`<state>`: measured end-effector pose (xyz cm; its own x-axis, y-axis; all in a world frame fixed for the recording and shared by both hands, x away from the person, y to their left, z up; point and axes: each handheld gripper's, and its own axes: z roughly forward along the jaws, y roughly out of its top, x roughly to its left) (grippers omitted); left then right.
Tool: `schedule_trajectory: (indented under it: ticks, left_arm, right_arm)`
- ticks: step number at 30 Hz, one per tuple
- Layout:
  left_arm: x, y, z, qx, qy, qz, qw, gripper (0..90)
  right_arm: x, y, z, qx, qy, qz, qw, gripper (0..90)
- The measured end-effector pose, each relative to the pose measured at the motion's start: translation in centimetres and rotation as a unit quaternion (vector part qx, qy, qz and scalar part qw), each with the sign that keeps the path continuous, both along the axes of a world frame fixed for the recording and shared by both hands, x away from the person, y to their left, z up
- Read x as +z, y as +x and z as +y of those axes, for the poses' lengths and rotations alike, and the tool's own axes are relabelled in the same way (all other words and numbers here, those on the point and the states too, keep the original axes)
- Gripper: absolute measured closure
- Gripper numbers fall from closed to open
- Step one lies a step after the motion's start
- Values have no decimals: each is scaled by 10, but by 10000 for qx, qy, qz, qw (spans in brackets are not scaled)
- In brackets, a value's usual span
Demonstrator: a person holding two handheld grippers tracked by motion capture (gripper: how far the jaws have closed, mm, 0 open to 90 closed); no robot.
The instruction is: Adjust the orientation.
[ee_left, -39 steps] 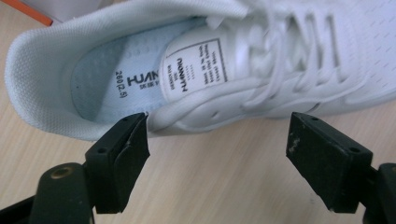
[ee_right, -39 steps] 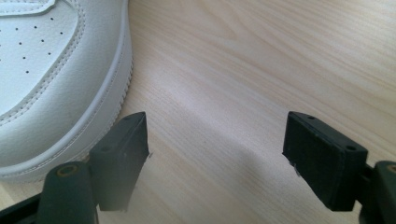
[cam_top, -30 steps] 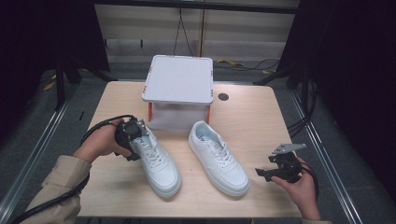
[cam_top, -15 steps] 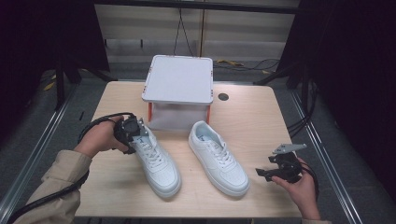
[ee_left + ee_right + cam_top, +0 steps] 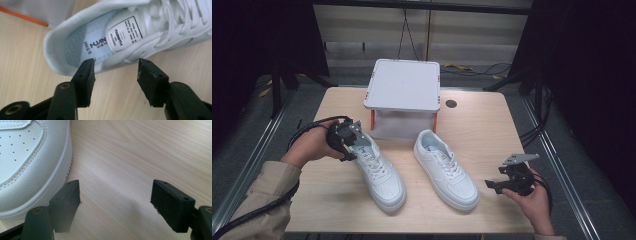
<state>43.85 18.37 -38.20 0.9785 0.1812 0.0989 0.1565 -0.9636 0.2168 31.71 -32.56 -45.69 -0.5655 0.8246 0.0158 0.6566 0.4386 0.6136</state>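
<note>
While dark curtains and a grey floor ring it, the pale wooden surface (image 5: 492, 125) carries a white-topped stand (image 5: 403, 85) at its far edge and two white sneakers. The left hand-held gripper (image 5: 115, 72), jaws just reopening, brackets the left sneaker's (image 5: 379, 167) heel collar without pressing. The right hand-held gripper (image 5: 115, 205) gapes empty beside the right sneaker's (image 5: 447, 170) toe.

The left gripper (image 5: 354, 142) sits near the table's left edge, its hand (image 5: 309, 147) wrapped round it and a beige sleeve (image 5: 259, 192) trailing to the front left corner; its jaws, half apart, have just been opening. The right gripper (image 5: 492, 185) lies low near the front right corner, jaws wide apart, hand (image 5: 534, 200) behind it.
</note>
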Motion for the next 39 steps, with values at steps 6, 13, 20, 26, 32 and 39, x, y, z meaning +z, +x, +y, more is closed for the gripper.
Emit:
schedule_trajectory:
  ticks: [6,13,20,26,32,39]
  left_arm:
    - [-33,9,-11,-581,153,185,9980,322]
    - [-51,9,-17,-5,426,520,9977,405]
    - [-45,-19,-1,1001,255,865,9909,669]
    - [-45,-47,1,447,65,485,9978,702]
    - [-51,-43,-2,534,430,449,9966,591]
    - [-49,-43,-14,840,732,726,9911,759]
  right_arm:
    - [-2,0,1,28,-48,34,10000,229]
    - [-5,1,-1,5,-46,64,10000,233]
    - [-3,1,-1,-20,-41,24,10000,241]
    - [1,1,6,55,-55,-56,10000,244]
    - [2,2,9,99,-63,-67,9999,244]
    - [1,2,2,5,20,-60,10000,245]
